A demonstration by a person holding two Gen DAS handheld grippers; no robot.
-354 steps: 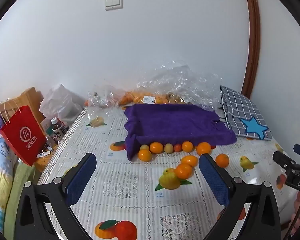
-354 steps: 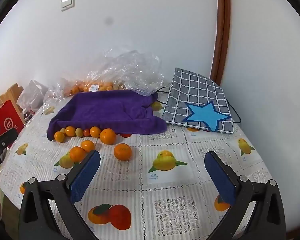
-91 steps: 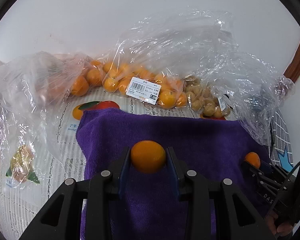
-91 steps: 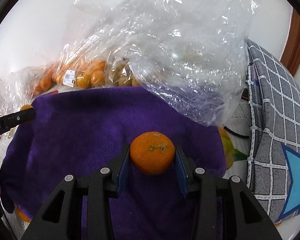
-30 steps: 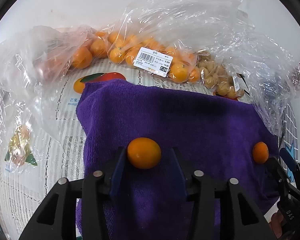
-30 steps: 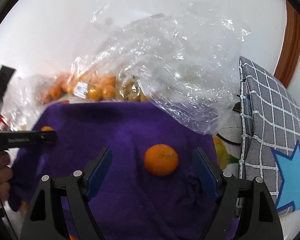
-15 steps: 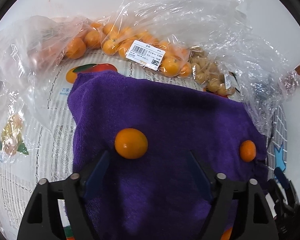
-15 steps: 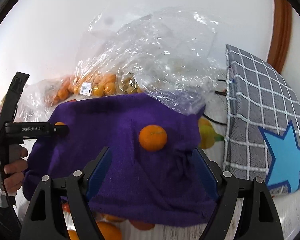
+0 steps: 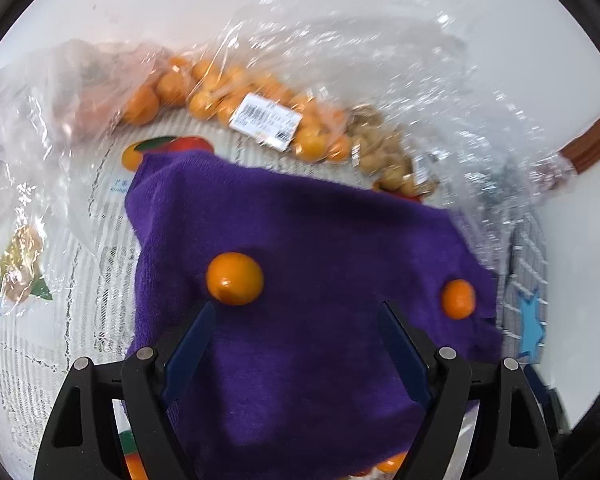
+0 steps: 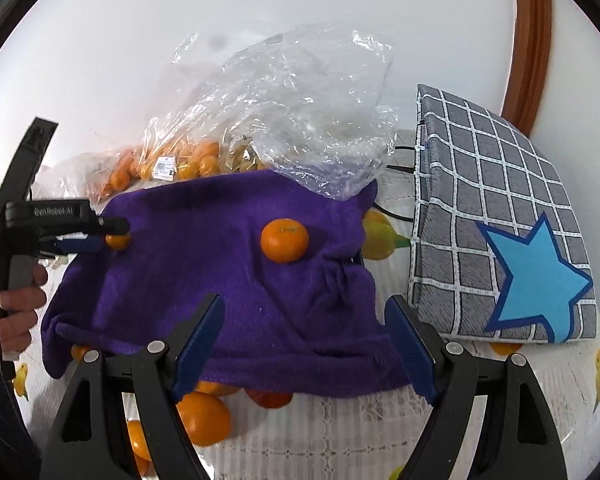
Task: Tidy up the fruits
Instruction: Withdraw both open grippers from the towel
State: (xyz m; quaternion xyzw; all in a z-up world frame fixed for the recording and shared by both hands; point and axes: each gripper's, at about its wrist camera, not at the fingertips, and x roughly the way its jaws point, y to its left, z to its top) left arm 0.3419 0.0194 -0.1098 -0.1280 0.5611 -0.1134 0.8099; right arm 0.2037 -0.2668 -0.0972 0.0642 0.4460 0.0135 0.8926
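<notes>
Left gripper (image 9: 296,338) jaws apart, just opened, empty; small smooth orange fruit (image 9: 234,278) beyond left jaw tip on purple terry towel (image 9: 300,240). Right gripper (image 10: 300,338) jaws apart, empty; dimpled mandarin (image 10: 284,239) ahead between them. Risk: round fruits roll off towel if a jaw nudges them or snags cloth.

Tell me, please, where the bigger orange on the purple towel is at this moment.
In the right wrist view the bigger orange lies on the purple towel, right of its middle, just ahead of the open right gripper, below the clear plastic bag.

Counter (image 10: 340,432) with a fruit-print cloth has a purple towel (image 10: 228,288), plastic bags (image 9: 228,96) of fruit, loose oranges (image 10: 202,418) and a checked bag (image 10: 496,200) on it.
</notes>
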